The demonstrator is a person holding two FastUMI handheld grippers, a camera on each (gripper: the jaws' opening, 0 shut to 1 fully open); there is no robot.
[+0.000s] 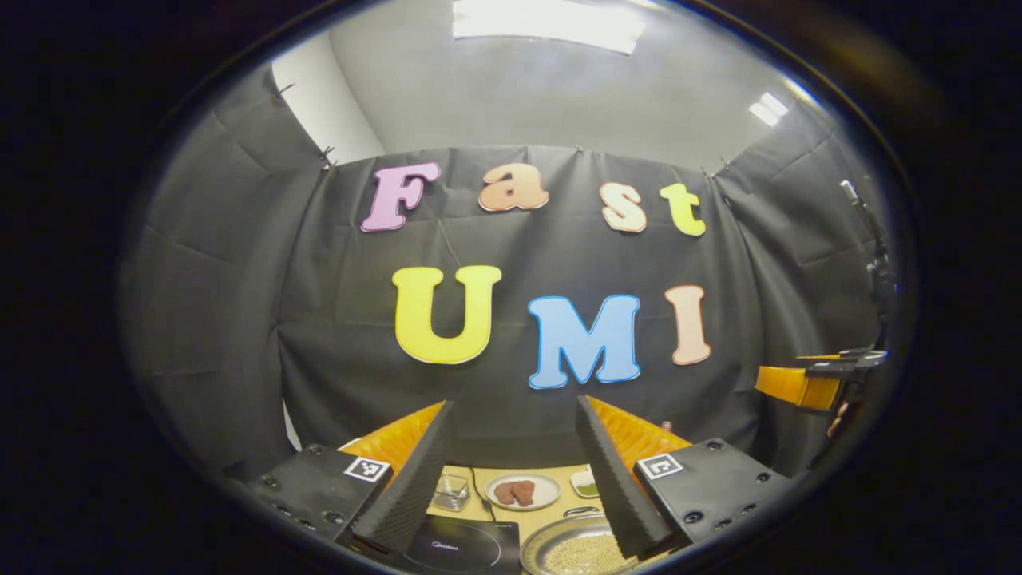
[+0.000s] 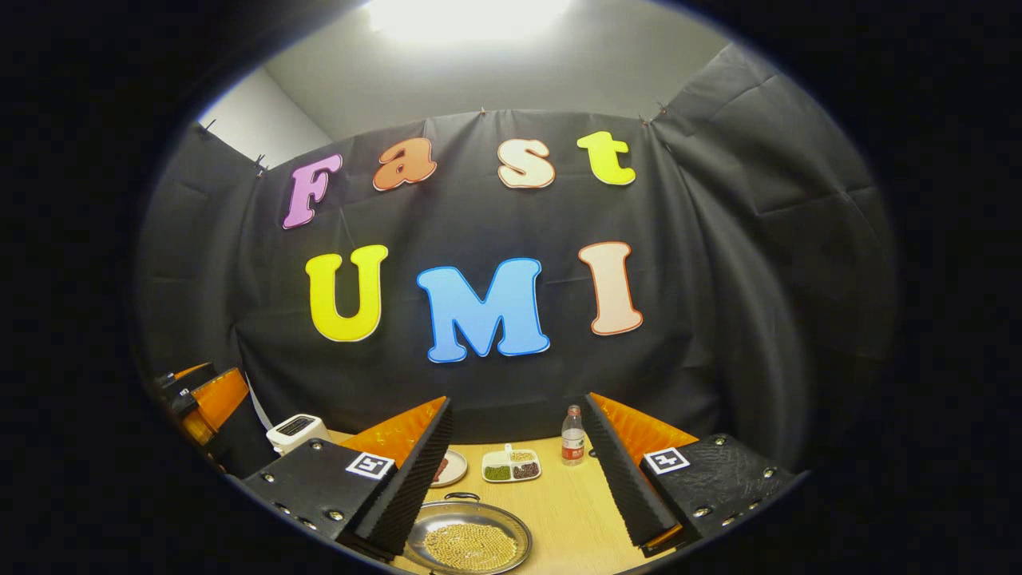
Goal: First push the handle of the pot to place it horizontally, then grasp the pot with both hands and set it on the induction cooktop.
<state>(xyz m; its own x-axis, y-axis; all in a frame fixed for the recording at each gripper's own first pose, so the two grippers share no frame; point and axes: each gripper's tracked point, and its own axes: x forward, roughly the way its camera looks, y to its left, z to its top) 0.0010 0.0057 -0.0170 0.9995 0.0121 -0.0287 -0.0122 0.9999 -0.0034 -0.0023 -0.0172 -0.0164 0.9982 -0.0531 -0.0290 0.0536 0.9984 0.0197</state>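
Steel pot (image 2: 469, 541) sat beside the cooktop (image 1: 459, 547), untouched; left tongs (image 1: 511, 471) and right tongs (image 2: 515, 471) hovered wide, apparently ready for approach.

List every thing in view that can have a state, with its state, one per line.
pot: uncovered, holding yellow grains, on the table, not on the cooktop
cooktop: bare, nothing on it
bottle: upright, capped
left gripper: open, empty
right gripper: open, empty
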